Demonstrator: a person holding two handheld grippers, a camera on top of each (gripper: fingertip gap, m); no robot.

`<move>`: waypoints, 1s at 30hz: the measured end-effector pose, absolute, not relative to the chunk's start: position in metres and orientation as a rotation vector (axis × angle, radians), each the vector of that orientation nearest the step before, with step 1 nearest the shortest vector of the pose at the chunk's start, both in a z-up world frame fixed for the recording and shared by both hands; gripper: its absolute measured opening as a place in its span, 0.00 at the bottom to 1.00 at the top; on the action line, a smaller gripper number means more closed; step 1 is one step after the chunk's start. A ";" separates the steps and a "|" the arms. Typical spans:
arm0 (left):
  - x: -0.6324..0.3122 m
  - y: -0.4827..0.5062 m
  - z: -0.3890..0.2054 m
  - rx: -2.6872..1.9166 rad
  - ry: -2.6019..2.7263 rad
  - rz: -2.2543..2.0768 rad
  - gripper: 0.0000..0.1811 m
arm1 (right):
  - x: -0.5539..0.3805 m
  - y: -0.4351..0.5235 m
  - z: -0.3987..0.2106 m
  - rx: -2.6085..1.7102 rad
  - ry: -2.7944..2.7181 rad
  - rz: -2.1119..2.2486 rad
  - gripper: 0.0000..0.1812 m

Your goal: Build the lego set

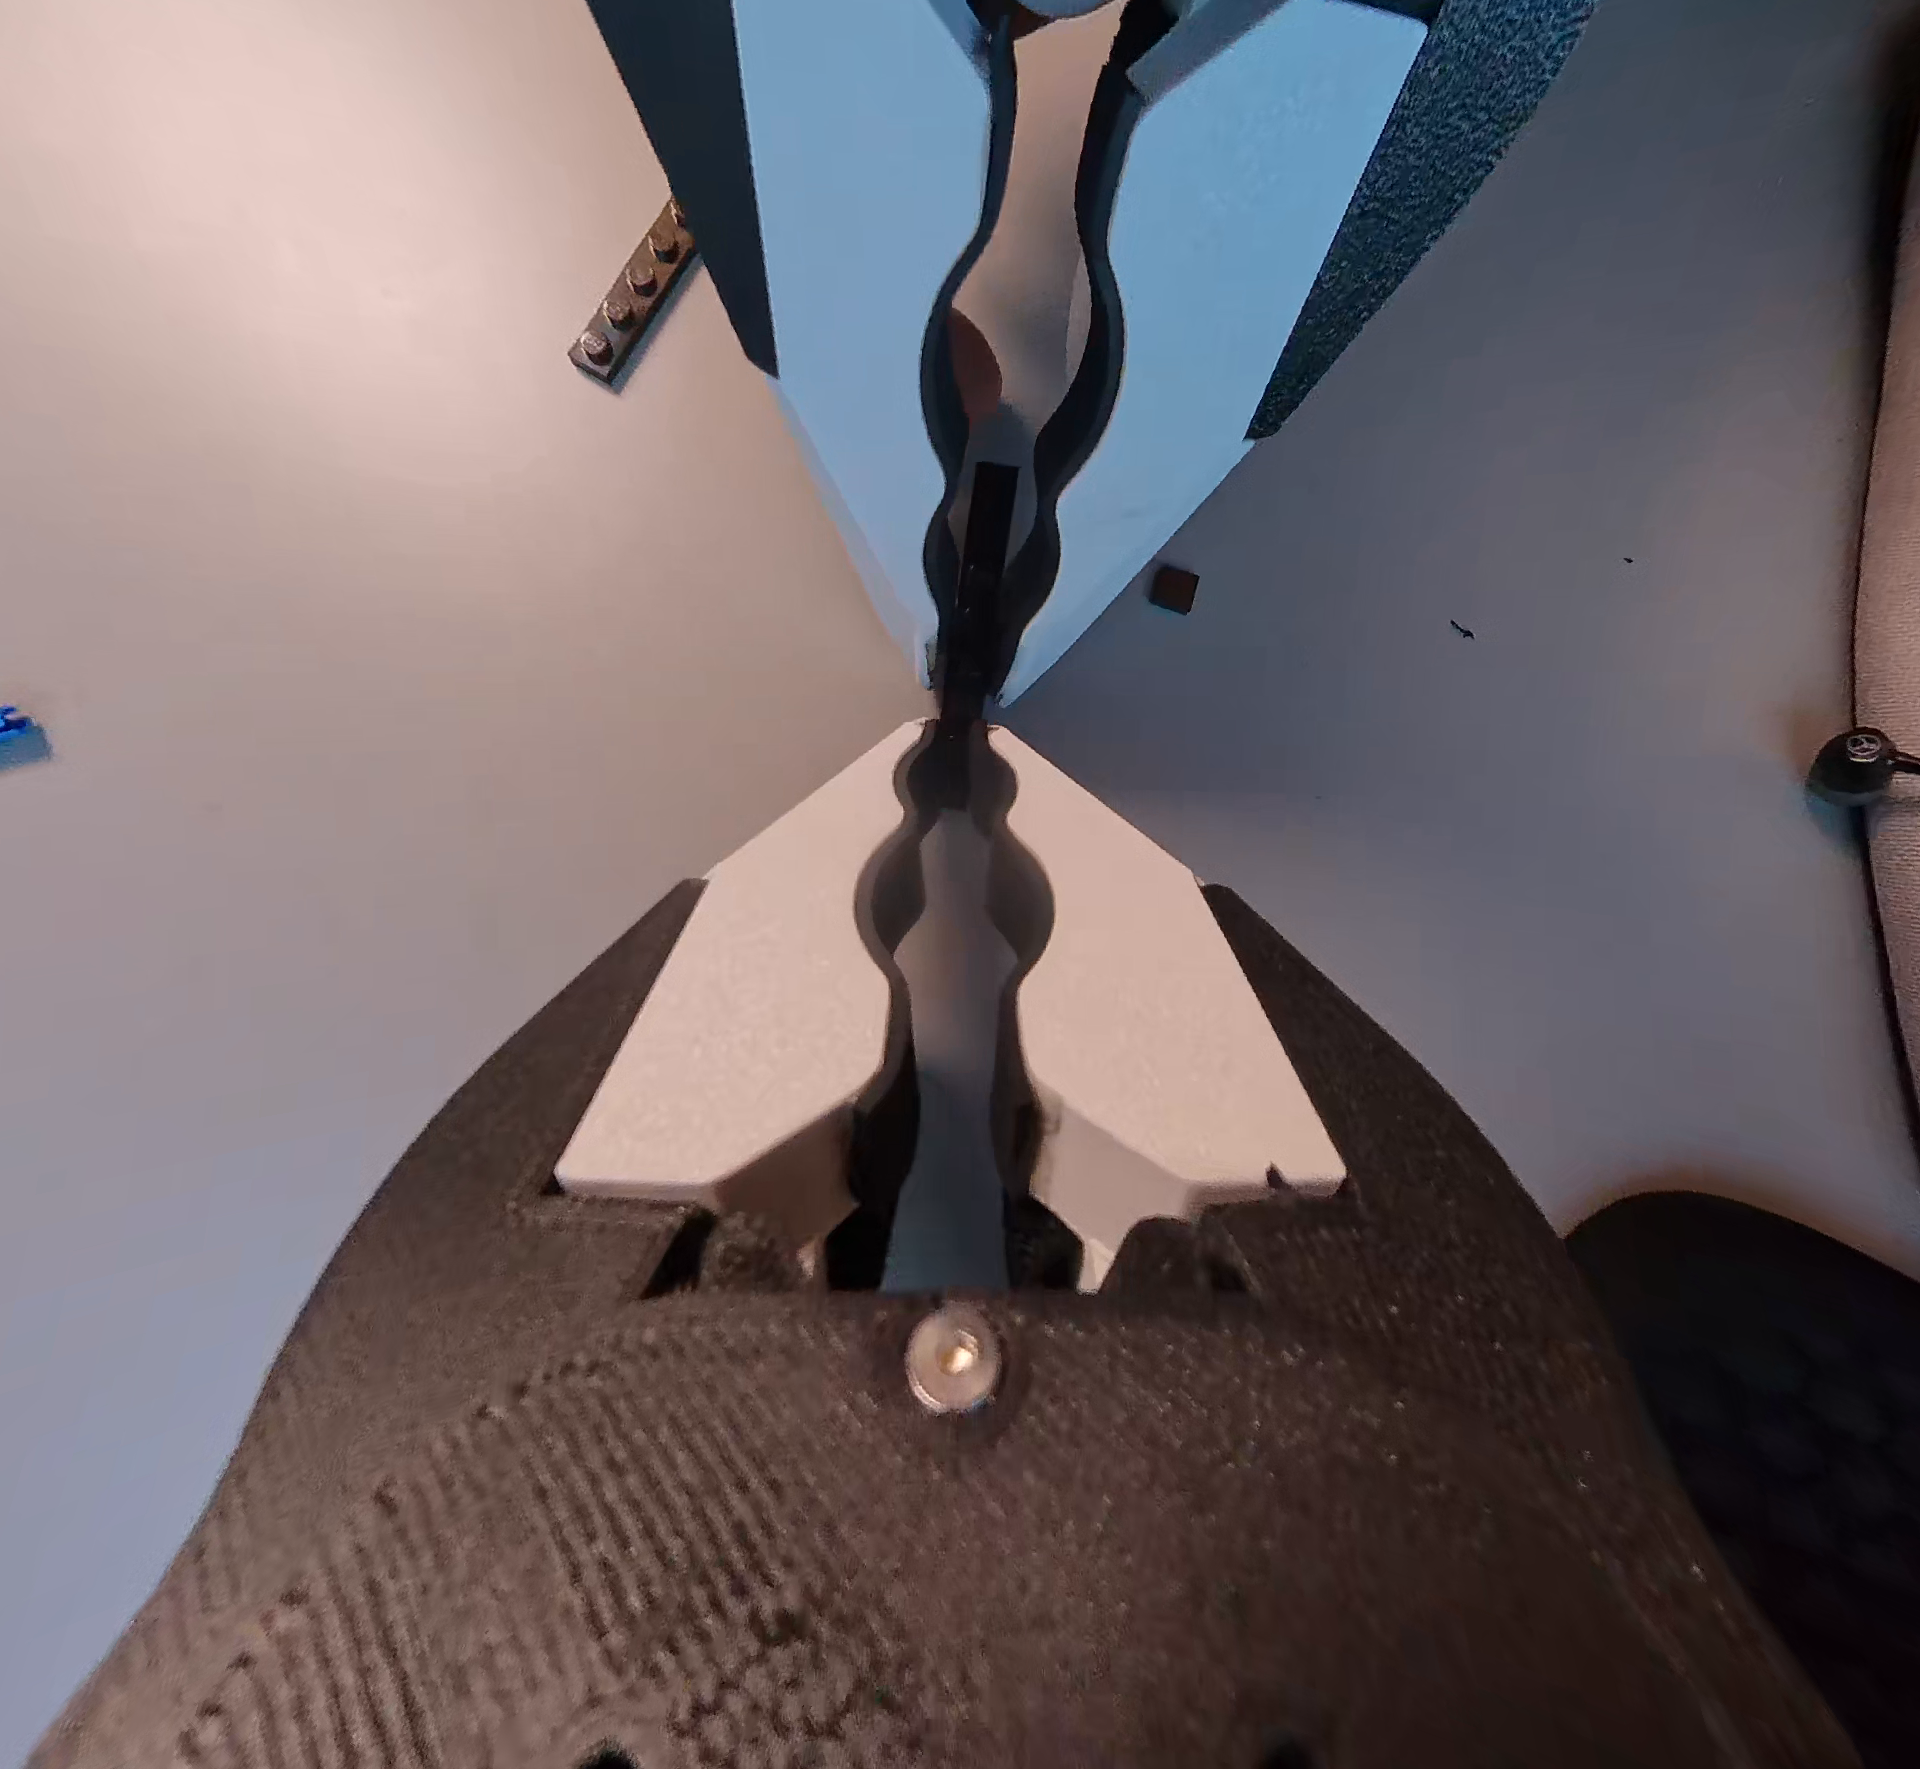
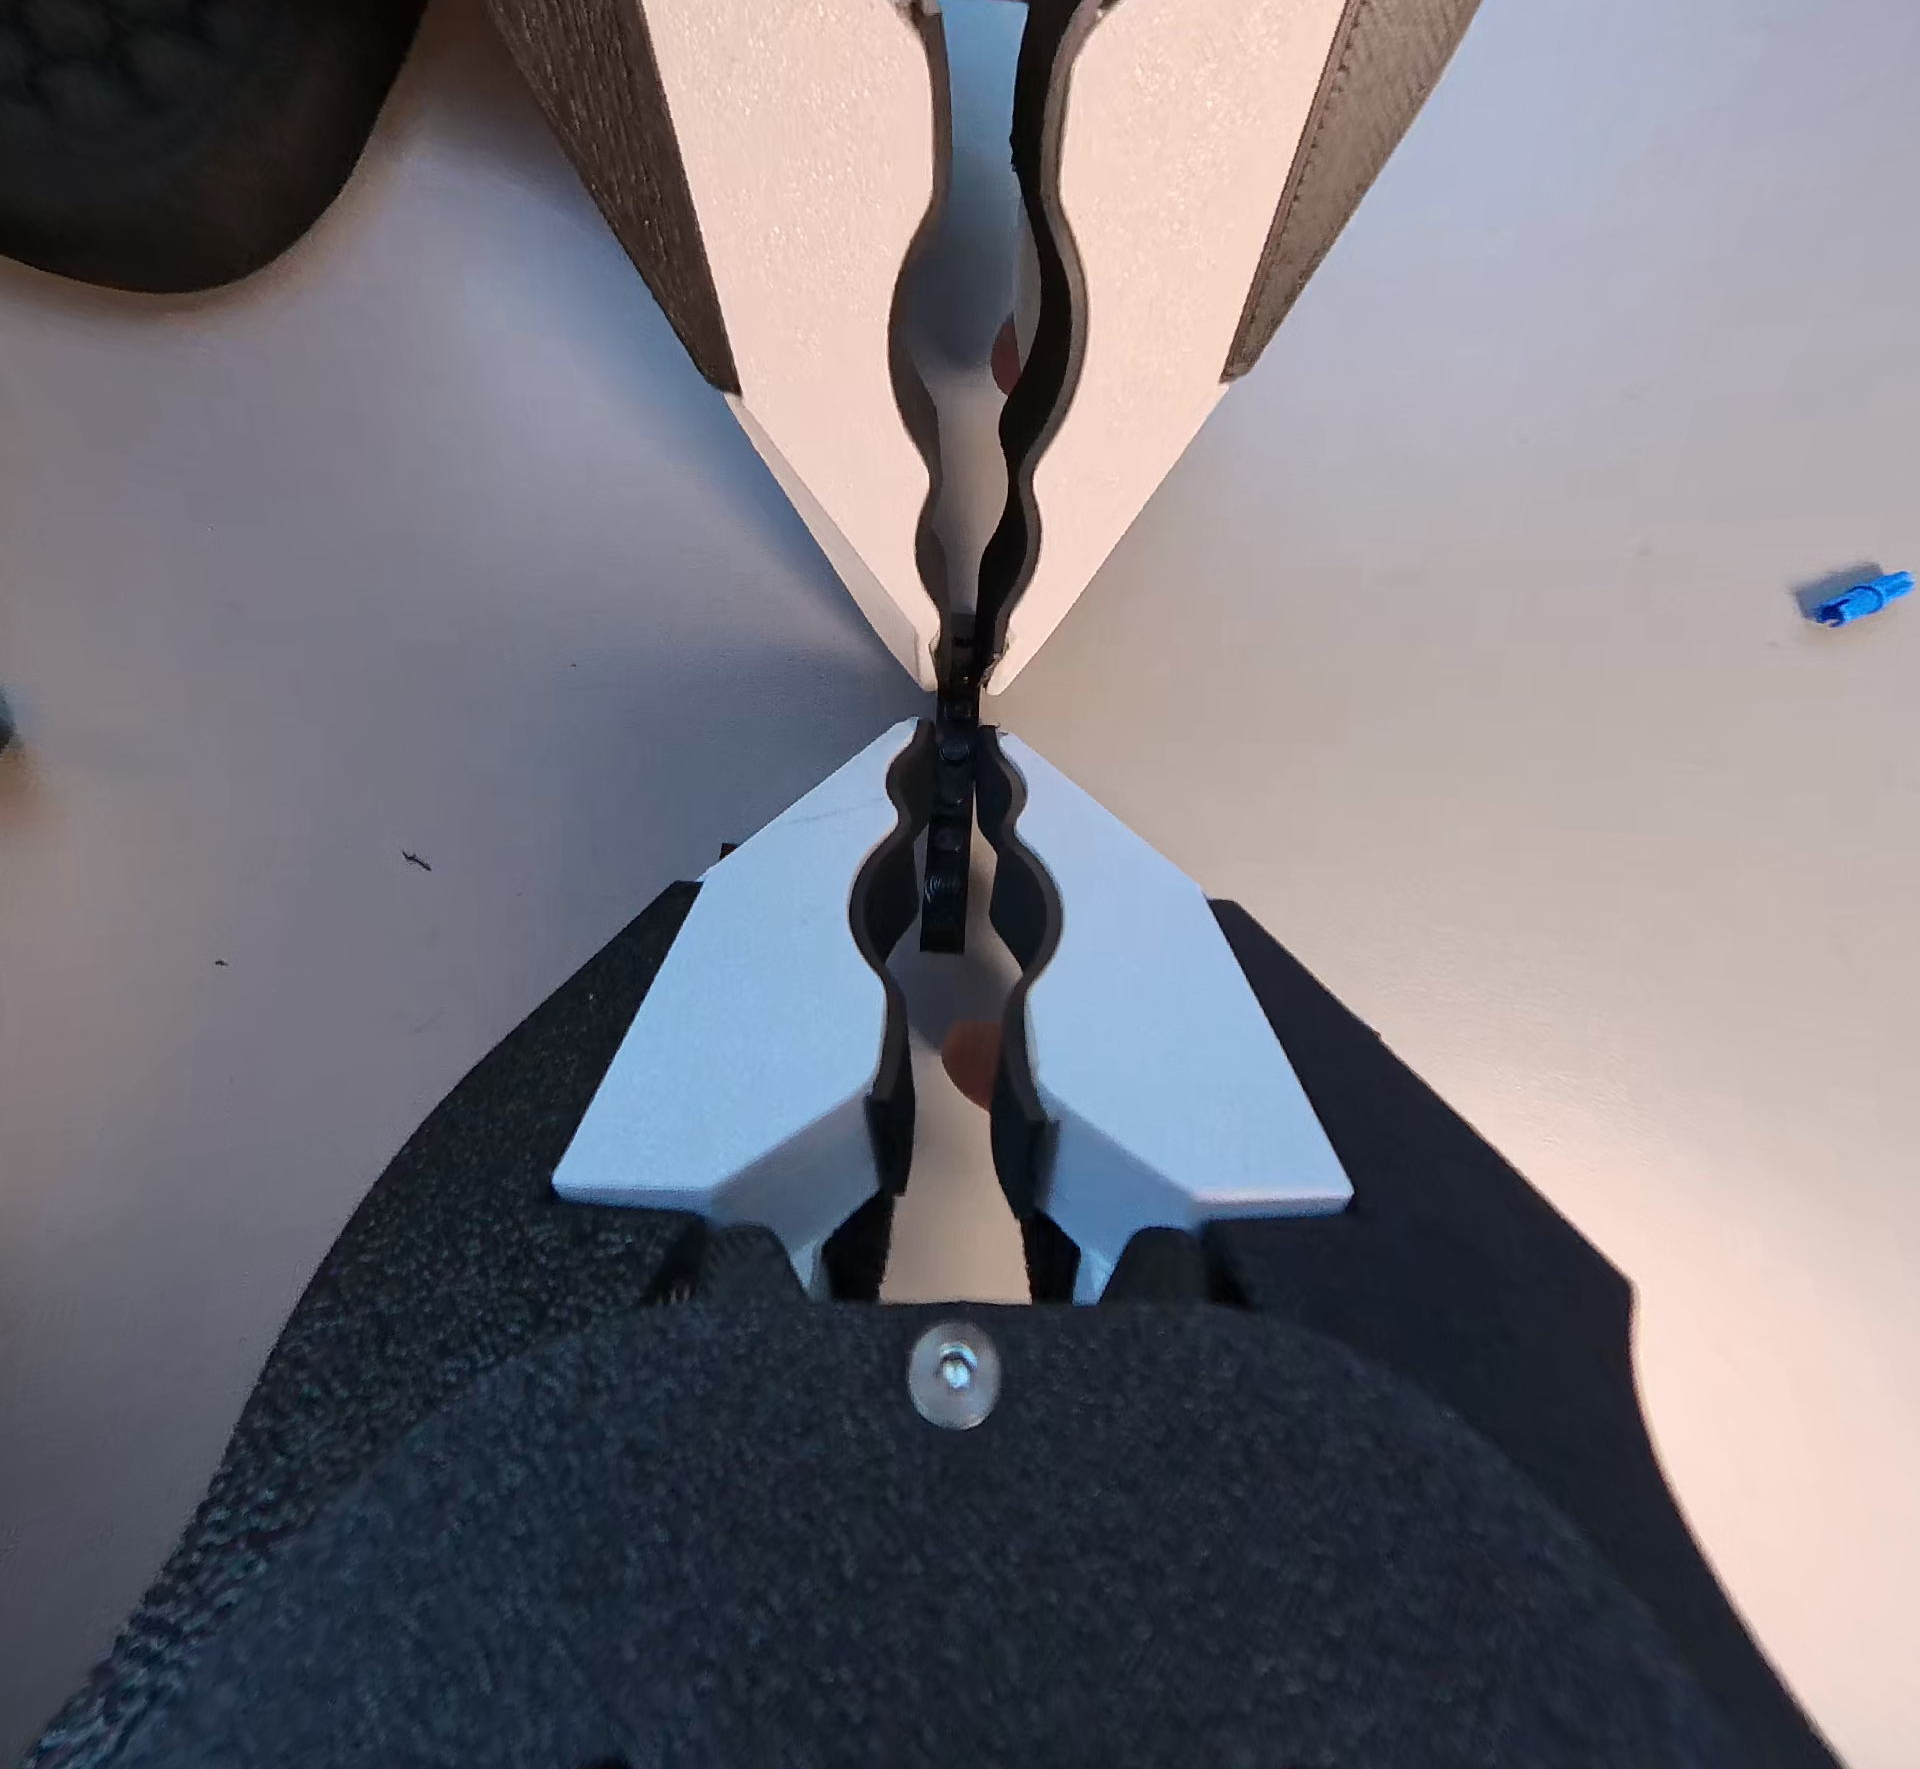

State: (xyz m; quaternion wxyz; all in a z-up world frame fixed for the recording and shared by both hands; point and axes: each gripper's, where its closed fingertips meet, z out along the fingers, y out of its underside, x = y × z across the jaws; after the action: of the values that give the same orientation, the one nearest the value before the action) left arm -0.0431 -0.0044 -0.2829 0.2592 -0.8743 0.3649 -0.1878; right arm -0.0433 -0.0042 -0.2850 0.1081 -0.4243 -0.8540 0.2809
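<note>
I had both grippers tip to tip over the table [image 1: 312,992], each clamped on one end of the same black plate [image 2: 945,878]: the right gripper [image 2: 956,743] held most of its length, the left gripper [image 1: 958,745] only the tip. I judged this a handover or realignment; next, one side would have to let go. A grey plate [image 1: 634,296], a blue pin [image 2: 1858,593] and a small brown piece [image 1: 1174,589] lay well apart, blocking nothing.
</note>
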 end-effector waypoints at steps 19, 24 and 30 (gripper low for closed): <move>-0.043 -0.006 -0.281 -2.353 0.890 -0.690 0.01 | -0.040 -0.002 -0.287 -1.148 -2.519 0.763 0.03; -0.044 -0.008 -0.276 -2.266 0.920 -0.626 0.07 | -0.039 -0.002 -0.286 -1.381 -2.516 0.946 0.03; -0.047 -0.005 -0.275 -2.126 1.026 -0.361 0.13 | -0.039 0.000 -0.280 -1.662 -2.470 1.237 0.03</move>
State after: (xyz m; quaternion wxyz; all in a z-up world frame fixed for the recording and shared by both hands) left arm -0.0471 -0.0053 -0.2747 0.3677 -0.8279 0.3996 -0.1404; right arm -0.0390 0.0000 -0.2804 -0.0411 -0.5151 -0.7655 0.3834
